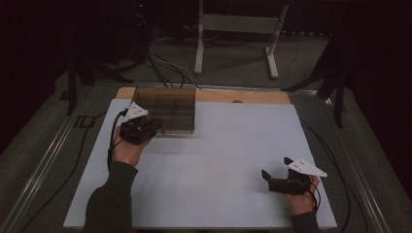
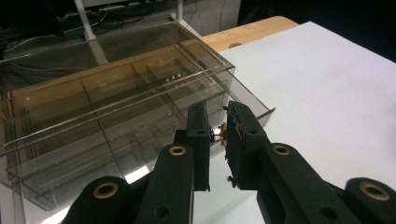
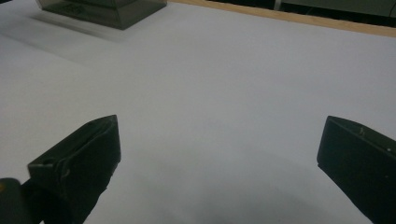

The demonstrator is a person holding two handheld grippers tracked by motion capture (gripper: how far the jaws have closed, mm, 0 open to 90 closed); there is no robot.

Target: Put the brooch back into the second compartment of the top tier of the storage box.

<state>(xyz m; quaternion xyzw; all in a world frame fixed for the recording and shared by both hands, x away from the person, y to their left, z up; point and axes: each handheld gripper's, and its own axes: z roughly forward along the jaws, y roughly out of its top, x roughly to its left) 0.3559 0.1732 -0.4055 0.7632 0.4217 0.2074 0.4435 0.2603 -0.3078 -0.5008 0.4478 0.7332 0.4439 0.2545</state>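
A smoky clear plastic compartment box [image 1: 165, 109] stands at the back left of the white table top [image 1: 218, 160]. My left gripper [image 1: 158, 127] hovers at the box's near edge, and in the left gripper view it [image 2: 217, 113] is shut on a small copper-coloured metal part [image 2: 217, 134] pinched between the pads. The box [image 2: 116, 93] lies just beyond the jaws, with a few tiny pieces in one far compartment. My right gripper [image 1: 276, 167] rests low at the front right, and in the right gripper view it [image 3: 219, 126] stands wide open with nothing between the jaws.
A wooden strip [image 1: 243, 96] edges the table's far side. A corner of the box [image 3: 102, 9] shows far off in the right gripper view. Behind the table stand a white metal frame [image 1: 238, 24] and floor cables [image 1: 165, 68].
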